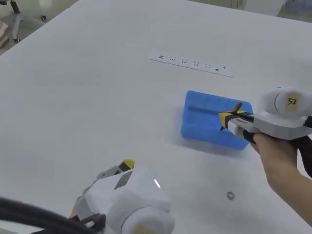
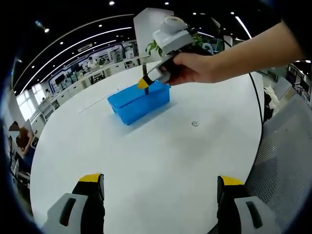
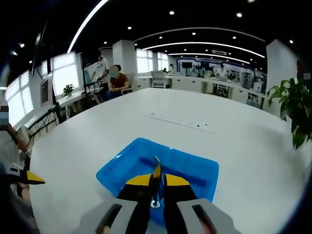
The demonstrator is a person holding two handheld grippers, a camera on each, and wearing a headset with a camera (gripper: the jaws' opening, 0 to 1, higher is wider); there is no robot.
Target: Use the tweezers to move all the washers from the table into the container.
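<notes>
The right gripper has its fingers pinched almost shut on the tweezers. Their long axis runs straight ahead of the fingers, tip aimed over the blue container near the middle of the tabletop. I cannot tell whether the tip carries anything. One washer lies toward the near edge, well apart from the container and on the person's side of it, so the tweezers point away from it. The left gripper, fingers spread wide and empty, sits near the same edge.
</notes>
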